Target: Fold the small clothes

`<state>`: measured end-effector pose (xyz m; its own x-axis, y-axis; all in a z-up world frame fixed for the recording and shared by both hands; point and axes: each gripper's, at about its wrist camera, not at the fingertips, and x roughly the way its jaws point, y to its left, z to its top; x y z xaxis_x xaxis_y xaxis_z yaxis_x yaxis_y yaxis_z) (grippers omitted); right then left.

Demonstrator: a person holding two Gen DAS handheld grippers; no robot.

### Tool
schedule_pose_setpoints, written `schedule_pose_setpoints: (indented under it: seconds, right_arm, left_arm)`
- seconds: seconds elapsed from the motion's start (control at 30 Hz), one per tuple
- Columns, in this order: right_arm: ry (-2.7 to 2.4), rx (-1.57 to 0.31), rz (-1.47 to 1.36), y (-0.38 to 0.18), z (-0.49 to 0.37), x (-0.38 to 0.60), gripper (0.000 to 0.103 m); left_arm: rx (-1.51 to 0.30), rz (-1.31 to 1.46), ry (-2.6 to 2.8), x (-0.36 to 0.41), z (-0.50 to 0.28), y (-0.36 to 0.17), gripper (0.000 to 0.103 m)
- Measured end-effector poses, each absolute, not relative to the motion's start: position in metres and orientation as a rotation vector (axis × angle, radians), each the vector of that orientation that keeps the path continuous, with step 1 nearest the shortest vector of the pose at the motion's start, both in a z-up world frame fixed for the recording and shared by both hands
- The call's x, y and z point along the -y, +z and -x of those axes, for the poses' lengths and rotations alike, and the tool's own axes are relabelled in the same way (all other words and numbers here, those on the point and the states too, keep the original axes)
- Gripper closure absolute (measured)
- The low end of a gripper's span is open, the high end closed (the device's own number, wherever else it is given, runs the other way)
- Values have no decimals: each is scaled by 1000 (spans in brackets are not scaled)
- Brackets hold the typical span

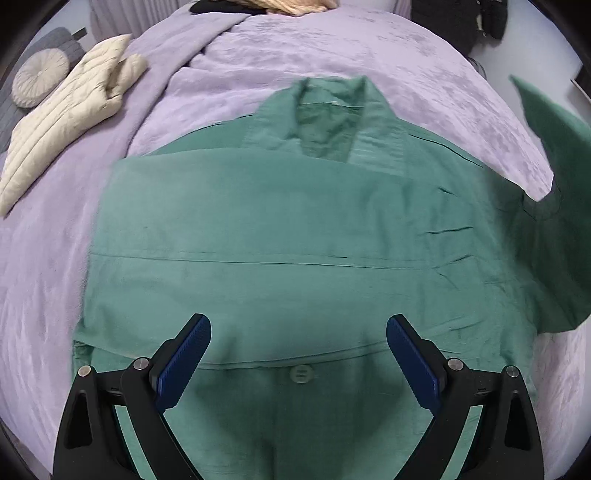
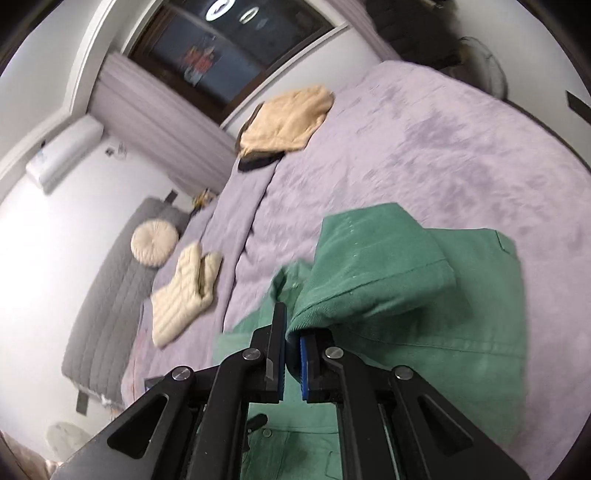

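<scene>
A green collared shirt (image 1: 288, 229) lies flat on the lilac bedspread (image 1: 332, 51), collar toward the far side. In the left wrist view my left gripper (image 1: 298, 332) hovers over the shirt's lower part near a button (image 1: 301, 373), jaws wide apart with nothing between the blue pads. The shirt's right sleeve (image 1: 554, 155) is lifted off the bed at the right edge. In the right wrist view my right gripper (image 2: 292, 332) is shut on that green sleeve (image 2: 369, 266), whose cuff end drapes up and over from the pads above the shirt (image 2: 461, 350).
A cream quilted vest (image 1: 62, 122) lies at the left of the bed, beside a round cushion (image 1: 40, 79) on a grey bench. A tan garment (image 2: 288, 118) on a dark one rests at the far end under the window. A black bag (image 1: 461, 18) stands at far right.
</scene>
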<state>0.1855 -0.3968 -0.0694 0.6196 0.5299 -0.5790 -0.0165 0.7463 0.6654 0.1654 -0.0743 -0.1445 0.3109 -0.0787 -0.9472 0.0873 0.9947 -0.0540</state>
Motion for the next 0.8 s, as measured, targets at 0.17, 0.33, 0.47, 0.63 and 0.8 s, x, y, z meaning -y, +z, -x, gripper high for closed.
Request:
schedule_pose_setpoints:
  seconds: [0.17,0.33,0.47,0.63,0.8]
  right_arm:
    - [417,-1085,-586,-155,-205,274,97]
    - [316,-1275,-616,-222,-191,244,89]
    - [225,-1227,-717,-218,-169,264,64]
    - [180,-1116,-634,-182,-184,263,98]
    - [356,-1084,-172,-157,-189,172,98]
  left_arm:
    - [-1257,74,2,4,-163,-155,6]
    - [-1265,104,43,-46,-158,-163,6]
    - [-1263,129,47,-74,-156,-165,6]
    - [-1244,183,20,-98,-160,-160,6]
    - [-1231,267,-13,-116,-168,-158,6]
